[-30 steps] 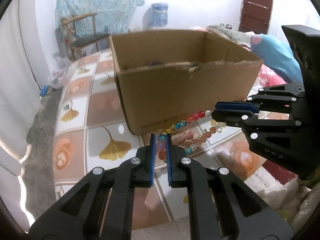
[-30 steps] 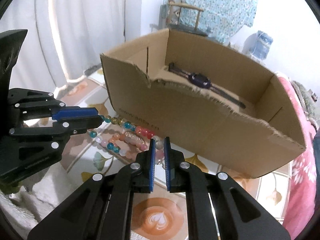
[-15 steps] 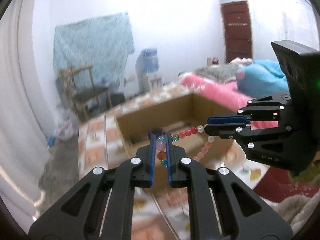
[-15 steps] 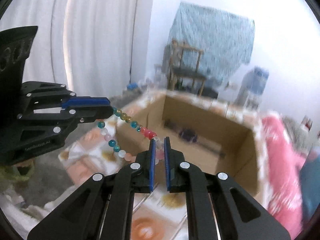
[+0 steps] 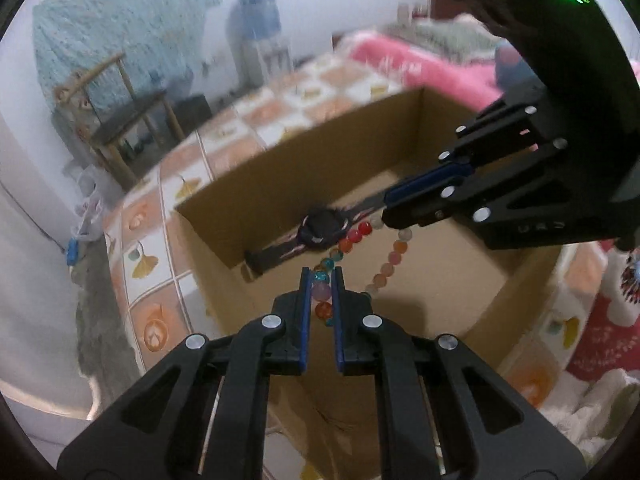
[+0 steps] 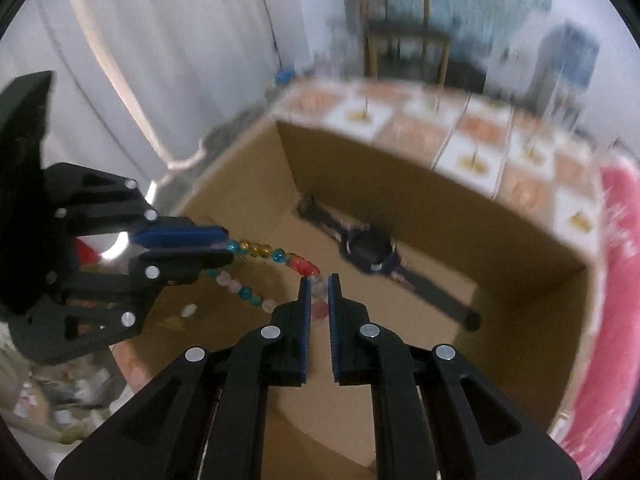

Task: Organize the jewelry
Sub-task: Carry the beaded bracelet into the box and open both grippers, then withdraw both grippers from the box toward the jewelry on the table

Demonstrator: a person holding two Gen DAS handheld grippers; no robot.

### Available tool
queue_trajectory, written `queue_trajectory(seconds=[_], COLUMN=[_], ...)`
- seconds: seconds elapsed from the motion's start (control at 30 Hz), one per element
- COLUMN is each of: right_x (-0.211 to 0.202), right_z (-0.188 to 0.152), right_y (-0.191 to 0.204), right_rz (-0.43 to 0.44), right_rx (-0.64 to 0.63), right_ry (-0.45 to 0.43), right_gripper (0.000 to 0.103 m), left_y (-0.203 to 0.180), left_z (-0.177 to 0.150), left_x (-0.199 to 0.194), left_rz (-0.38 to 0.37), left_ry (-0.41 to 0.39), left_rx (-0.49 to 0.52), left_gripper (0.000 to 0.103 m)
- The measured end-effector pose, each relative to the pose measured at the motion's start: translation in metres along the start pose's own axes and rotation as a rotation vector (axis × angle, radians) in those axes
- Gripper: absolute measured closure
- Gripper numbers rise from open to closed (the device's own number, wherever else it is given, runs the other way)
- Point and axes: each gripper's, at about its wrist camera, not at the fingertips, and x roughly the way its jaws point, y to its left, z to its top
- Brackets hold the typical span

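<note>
Both grippers pinch the same bead bracelet [image 5: 352, 240] and hold it stretched above the open cardboard box [image 5: 280, 184], which serves as the landmark: the left gripper [image 5: 320, 296] has its fingers nearly closed on a pink and an orange bead over the box's near wall, and the right gripper [image 6: 318, 300] is likewise nearly closed on a clear bead over the box floor. The main risk appears to be the strand itself (it looks elastic and is pulled taut between the two grips): if the hands drift further apart over the box, a round bead could squirt out of one pair of fingers, and the bracelet could snap sideways and land outside the box on the tiled surface. An uneven release could also drop it onto the wristwatch [image 6: 370, 250] lying on the box floor along the far wall, tangling the two. The left wrist view shows the bracelet's second strand hanging loose below the taut one, just in front of the watch face; the right wrist view instead shows the watch's whole strap stretching along the box floor.
</note>
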Motion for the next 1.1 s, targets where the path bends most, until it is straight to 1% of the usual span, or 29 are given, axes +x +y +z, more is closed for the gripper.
queue_trajectory(seconds=[0.03,0.1,0.13,0.23,0.3,0.4,0.5,0.6,0.63,0.67,0.7,0.77,0.83,0.87,0.9,0.93,0.97,1.03,1.07,1.1], right_x=[0.015,0.037,0.042,0.062,0.071,0.081,0.086,0.081,0.076,0.070,0.065,0.042,0.009,-0.012,-0.034,-0.050,-0.072,-0.107,-0.126,-0.138], right_z=[0.003,0.007,0.001,0.003,0.003,0.001,0.001,-0.001,-0.001,-0.001,0.000,0.001,-0.001,-0.006,-0.013,-0.016,-0.025,-0.044,-0.058,-0.065], right_y=[-0.006,-0.015,-0.011,-0.016,-0.018,-0.021,-0.025,-0.027,-0.027,-0.028,-0.028,-0.030,-0.025,-0.022,-0.017,-0.015,-0.009,0.003,0.010,0.012], right_rz=[0.028,0.054,0.064,0.071,0.071,0.066,0.061,0.061,0.058,0.060,0.063,0.056,0.035,0.023,0.019,0.021,0.018,0.009,0.024,0.039], right_rx=[0.019,0.039,0.047,0.056,0.068,0.093,0.107,0.118,0.120,0.124,0.128,0.132,0.114,0.109,0.100,0.087,0.071,0.042,0.027,0.021], right_ry=[0.053,0.135,0.157,0.222,0.250,0.282,0.289,0.278,0.263,0.247,0.231,0.165,0.085,0.034,-0.024,-0.067,-0.123,-0.209,-0.253,-0.279], right_gripper=[0.094,0.094,0.094,0.094,0.094,0.094,0.093,0.093,0.092,0.086,0.078,0.074,0.073,0.070,0.066,0.063,0.060,0.058,0.056,0.053], left_y=[-0.001,-0.004,-0.005,-0.010,-0.013,-0.010,-0.007,-0.002,0.000,0.001,0.003,0.005,0.010,0.011,0.013,0.013,0.013,0.011,0.009,0.005], left_z=[0.002,0.005,0.005,0.006,0.006,0.007,0.007,0.008,0.009,0.009,0.009,0.009,0.006,0.005,0.000,-0.005,-0.010,-0.031,-0.039,-0.052], left_x=[0.008,0.020,0.024,0.033,0.037,0.042,0.040,0.034,0.031,0.025,0.017,0.002,-0.027,-0.038,-0.058,-0.073,-0.088,-0.122,-0.132,-0.145], left_rz=[0.008,0.030,0.037,0.068,0.082,0.090,0.106,0.095,0.094,0.095,0.092,0.088,0.089,0.091,0.093,0.097,0.103,0.109,0.115,0.130], left_ry=[0.029,0.069,0.082,0.128,0.155,0.180,0.175,0.161,0.153,0.138,0.113,0.074,0.008,-0.019,-0.068,-0.103,-0.133,-0.213,-0.235,-0.267], left_rx=[0.022,0.062,0.077,0.135,0.155,0.145,0.138,0.110,0.102,0.093,0.080,0.056,0.011,-0.008,-0.035,-0.054,-0.069,-0.110,-0.122,-0.146], left_gripper=[0.094,0.094,0.094,0.094,0.094,0.093,0.093,0.093,0.093,0.093,0.093,0.091,0.085,0.078,0.074,0.072,0.069,0.064,0.061,0.059])
